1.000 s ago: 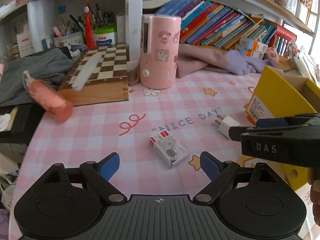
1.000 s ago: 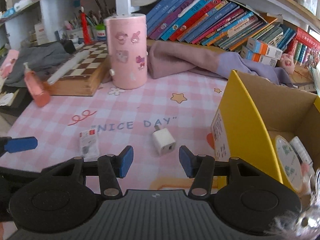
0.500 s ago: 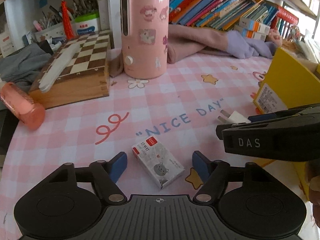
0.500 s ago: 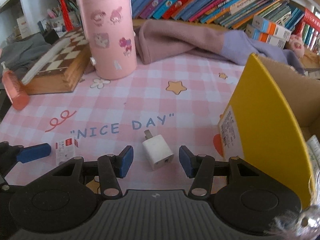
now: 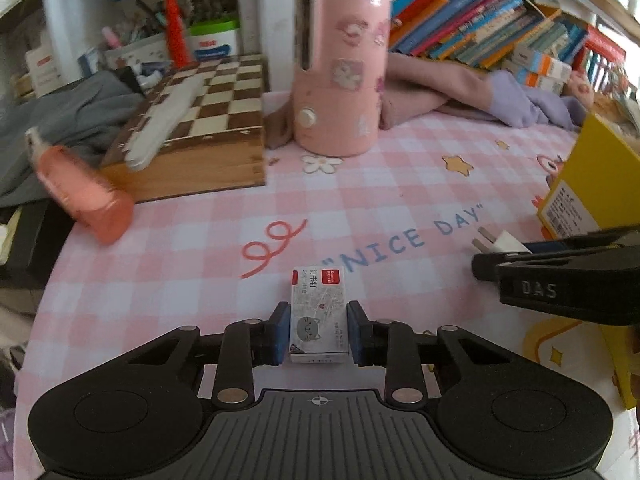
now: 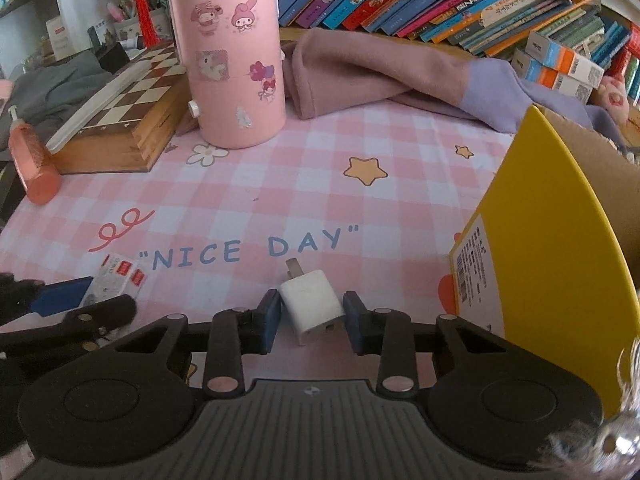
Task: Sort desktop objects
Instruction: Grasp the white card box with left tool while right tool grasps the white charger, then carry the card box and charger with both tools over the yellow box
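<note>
Only right view [image 6: 580, 184], open yellow box interior

Worktop [image 6: 280, 196] under a pink checked "NICE DAY" cover, pink stickered canister [image 6: 232, 56] standing at its back, wooden chessboard box [image 6: 128, 120] left of the canister, staple box [image 5: 318, 312] and white charger plug [image 6: 312, 308] in front, yellow carton [image 6: 548, 248] to the right, mauve cloth [image 6: 380, 72] behind.
</note>
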`<state>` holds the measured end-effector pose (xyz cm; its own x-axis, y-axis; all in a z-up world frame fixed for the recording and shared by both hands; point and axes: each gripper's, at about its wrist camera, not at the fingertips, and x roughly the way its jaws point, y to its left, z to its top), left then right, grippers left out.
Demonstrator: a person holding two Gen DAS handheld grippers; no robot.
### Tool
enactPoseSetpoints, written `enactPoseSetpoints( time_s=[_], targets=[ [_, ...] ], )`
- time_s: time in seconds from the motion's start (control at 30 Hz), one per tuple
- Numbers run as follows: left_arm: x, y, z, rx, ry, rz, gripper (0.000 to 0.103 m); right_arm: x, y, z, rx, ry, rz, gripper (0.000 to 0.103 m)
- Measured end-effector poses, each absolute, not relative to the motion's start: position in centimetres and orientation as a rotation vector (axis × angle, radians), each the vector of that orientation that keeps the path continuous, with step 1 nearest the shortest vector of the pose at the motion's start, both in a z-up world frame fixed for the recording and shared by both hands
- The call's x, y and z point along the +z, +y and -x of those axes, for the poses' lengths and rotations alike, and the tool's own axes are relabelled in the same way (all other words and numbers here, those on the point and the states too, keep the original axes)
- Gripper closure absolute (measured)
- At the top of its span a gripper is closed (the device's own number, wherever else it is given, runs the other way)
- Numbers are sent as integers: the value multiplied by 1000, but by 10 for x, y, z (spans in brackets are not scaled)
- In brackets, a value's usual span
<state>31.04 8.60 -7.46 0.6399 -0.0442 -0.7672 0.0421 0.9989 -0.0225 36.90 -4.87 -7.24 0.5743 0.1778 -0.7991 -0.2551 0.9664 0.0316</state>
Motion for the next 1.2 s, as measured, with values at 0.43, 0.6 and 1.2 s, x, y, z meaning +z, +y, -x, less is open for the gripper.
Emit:
enactPoseSetpoints(
  time_s=[0.43, 0.6, 1.2],
  targets=[
    [-17, 103, -245, -53, 761, 87, 75, -27, -57, -315, 320, 802, 63, 72],
    [3, 106, -217, -79, 711, 94, 75, -10, -61, -284, 338, 768, 52, 72],
    [32, 107, -99, -205, 652, 127, 75, 13, -79, -142, 313, 728, 40, 72]
  ],
)
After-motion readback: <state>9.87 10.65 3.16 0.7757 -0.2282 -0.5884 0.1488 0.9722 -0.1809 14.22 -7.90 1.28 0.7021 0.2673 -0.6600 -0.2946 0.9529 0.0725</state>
